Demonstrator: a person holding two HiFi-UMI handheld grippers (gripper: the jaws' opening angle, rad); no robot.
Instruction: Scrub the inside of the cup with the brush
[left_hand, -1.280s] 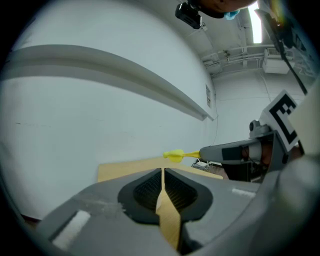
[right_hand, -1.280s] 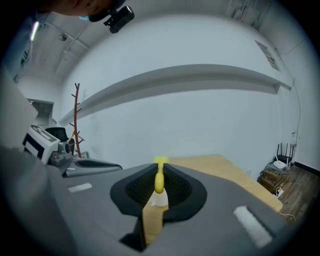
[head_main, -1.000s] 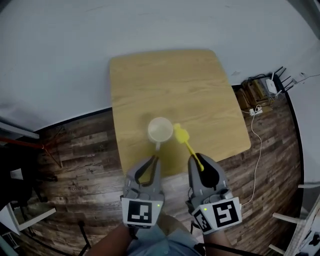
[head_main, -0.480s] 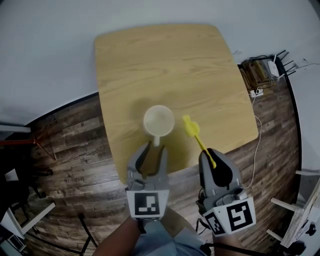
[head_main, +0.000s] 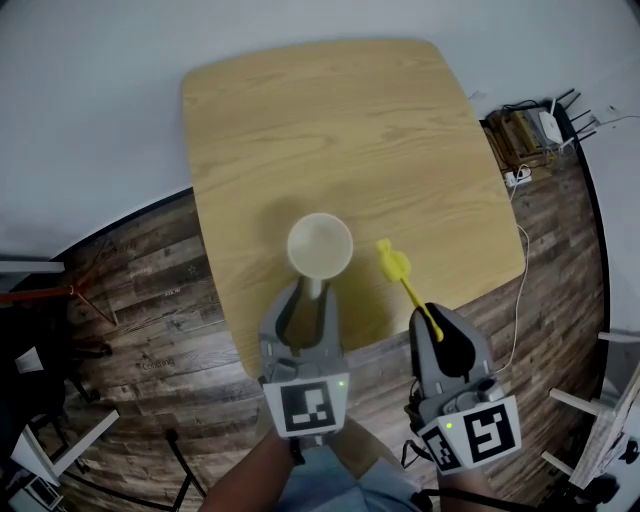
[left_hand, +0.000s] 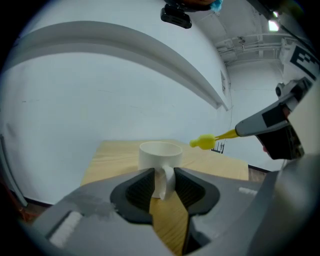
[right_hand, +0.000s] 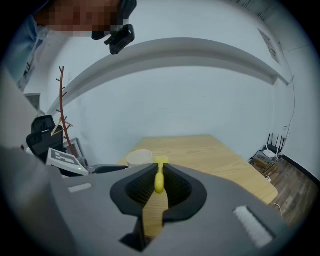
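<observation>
Brush (head_main: 404, 283) gripped, right hand-held gripper (head_main: 437, 326), head forward; left hand-held gripper (head_main: 311, 293) just opened (astride cup handle (left_hand: 162, 181)).

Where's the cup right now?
Head view: the cup stands on the table near its front edge, left of the brush head, its handle between the jaws of the left gripper, which have just been opening.

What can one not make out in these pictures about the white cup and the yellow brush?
- Inside of the round white cup: left gripper view, its wall hides it; head view, too pale to show dirt.
- Bristles of the thin yellow plastic brush: all views, too small.
- Brush handle's rear end: head view, covered by the right claw.
- Cup's lower half: right gripper view, behind that claw's body.
</observation>
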